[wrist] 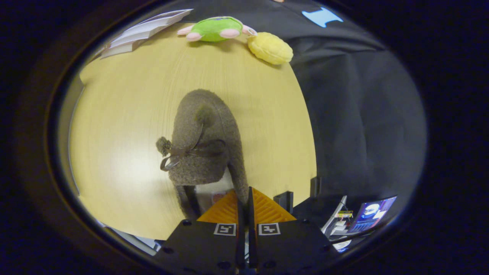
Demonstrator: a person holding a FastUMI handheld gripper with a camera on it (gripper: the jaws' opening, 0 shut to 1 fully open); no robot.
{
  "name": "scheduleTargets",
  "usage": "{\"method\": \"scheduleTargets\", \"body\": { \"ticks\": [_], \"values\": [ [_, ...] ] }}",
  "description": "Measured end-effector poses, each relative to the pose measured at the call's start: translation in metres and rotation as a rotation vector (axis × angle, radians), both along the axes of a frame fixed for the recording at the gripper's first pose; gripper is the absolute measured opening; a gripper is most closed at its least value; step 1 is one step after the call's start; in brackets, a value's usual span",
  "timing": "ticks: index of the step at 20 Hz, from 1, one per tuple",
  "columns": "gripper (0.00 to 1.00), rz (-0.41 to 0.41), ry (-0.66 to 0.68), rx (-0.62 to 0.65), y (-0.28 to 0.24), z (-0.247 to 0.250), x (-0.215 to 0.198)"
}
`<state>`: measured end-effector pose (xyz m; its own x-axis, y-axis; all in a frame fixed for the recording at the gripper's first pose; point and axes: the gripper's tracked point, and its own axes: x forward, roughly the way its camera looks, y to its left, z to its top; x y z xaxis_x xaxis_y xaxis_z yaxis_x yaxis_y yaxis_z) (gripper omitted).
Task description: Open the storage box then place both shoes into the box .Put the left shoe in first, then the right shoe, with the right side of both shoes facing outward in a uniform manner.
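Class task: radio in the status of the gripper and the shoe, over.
Gripper shut on shoe at its rim. Shoe hangs over the table. Plush toys at far edge, nothing blocking.

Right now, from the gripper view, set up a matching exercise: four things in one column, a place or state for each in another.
Things:
1. gripper
2. brown fuzzy shoe
3. green plush toy
4. yellow plush toy

Places or states:
A. far table edge, beside the papers
B. pinched at its heel rim
C. at the table's far corner, against the black cloth
D. fingers closed on the shoe

Pairs: 1-D, 2-B, 3-A, 4-C
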<state>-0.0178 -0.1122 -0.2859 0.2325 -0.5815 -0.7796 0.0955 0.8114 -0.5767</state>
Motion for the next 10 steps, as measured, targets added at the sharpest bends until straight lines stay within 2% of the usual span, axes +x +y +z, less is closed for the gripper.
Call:
{"method": "scheduleTargets", "body": {
  "ticks": [10],
  "values": [
    [0.07, -0.016, -0.052, -0.185, 0.036, 0.085, -0.017]
  ]
}}
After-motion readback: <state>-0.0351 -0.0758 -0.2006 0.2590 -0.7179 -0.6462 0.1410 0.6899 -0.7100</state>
